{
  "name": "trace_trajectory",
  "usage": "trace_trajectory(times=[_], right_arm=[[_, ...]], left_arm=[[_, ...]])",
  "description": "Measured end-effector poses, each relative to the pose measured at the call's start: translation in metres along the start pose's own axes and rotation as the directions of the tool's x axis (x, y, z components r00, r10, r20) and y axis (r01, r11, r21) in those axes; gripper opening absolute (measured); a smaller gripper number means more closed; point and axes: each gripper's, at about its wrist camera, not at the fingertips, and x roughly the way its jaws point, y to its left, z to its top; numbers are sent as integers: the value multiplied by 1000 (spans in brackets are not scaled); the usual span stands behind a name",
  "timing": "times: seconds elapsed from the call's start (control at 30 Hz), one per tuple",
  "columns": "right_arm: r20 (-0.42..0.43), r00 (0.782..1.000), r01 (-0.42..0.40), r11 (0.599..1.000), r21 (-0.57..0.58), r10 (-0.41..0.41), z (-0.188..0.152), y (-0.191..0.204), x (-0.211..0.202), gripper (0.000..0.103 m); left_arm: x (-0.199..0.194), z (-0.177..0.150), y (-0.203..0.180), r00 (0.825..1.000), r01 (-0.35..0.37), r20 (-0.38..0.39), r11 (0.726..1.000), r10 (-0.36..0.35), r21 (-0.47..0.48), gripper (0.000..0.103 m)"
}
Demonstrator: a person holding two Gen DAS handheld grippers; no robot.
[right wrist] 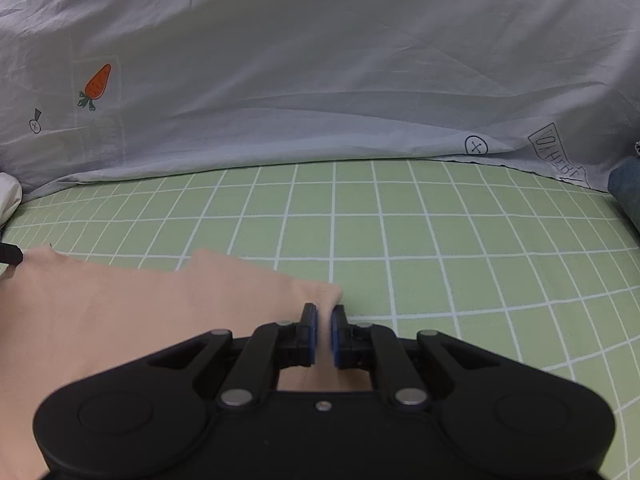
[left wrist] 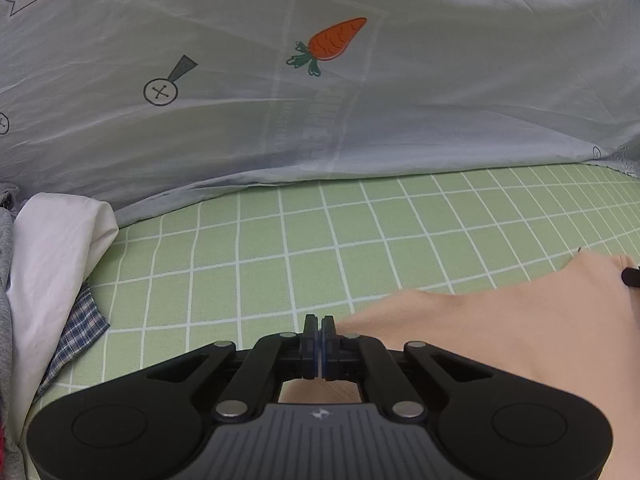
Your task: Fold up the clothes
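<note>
Peach garment (right wrist: 120, 312) flat on the green checked bedsheet (right wrist: 440, 232), near side. Right gripper (right wrist: 324, 316) jaws pinching its right corner; left gripper (left wrist: 319, 326) jaws pressed together at the left edge, maybe missing fabric. Could slip out, lopsided fold.

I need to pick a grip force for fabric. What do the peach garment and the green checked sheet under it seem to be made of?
The peach garment looks like a soft matte knit, perhaps cotton jersey: it drapes in smooth rounded folds without shine. The green checked sheet looks like a thin woven cotton or blend, flat and matte, with a printed white grid. Neither weave shows clearly.
</note>
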Motion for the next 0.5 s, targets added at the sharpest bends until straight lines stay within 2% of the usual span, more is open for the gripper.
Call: trace_trajectory(times=[0.07, 0.13, 0.17, 0.2, 0.27, 0.33, 0.37, 0.43, 0.5], right_arm=[[2, 1000, 7, 1000, 12, -7, 0, 0, 1, 9], [0, 1000, 26, 1000, 16, -26, 0, 1, 1, 12], [-6, 999, 44, 999, 16, -44, 1, 1, 0, 21], [-13, 998, 63, 998, 16, -63, 2, 1, -1, 25], [-4, 997, 80, 996, 30, -80, 1, -3, -8, 36], [8, 996, 92, 994, 61, -93, -2, -10, -17, 42], [10, 995, 101, 992, 81, -102, -5, -14, -22, 44], [5, 994, 111, 987, 118, -113, -12, -22, -30, 46], [-6, 989, 144, 980, 136, -145, -19, -26, -37, 49]], left_arm=[[9, 2, 0, 999, -47, 6, 999, 47, 11, 0], [13, 3, 6, 997, -74, -8, 997, 74, -17, 0], [15, 4, 9, 996, -86, -17, 996, 86, -34, 0], [17, 5, 12, 995, -98, -26, 994, 97, -51, 0], [4, 4, 17, 998, -59, -9, 994, 58, -92, 1], [-9, 1, 15, 999, -38, 1, 996, 38, -85, 5], [-15, -1, 14, 1000, -27, 6, 996, 27, -81, 7], [-25, -9, 13, 1000, -29, 2, 995, 30, -95, 18], [-34, -18, 11, 999, -36, -4, 993, 36, -112, 20]])
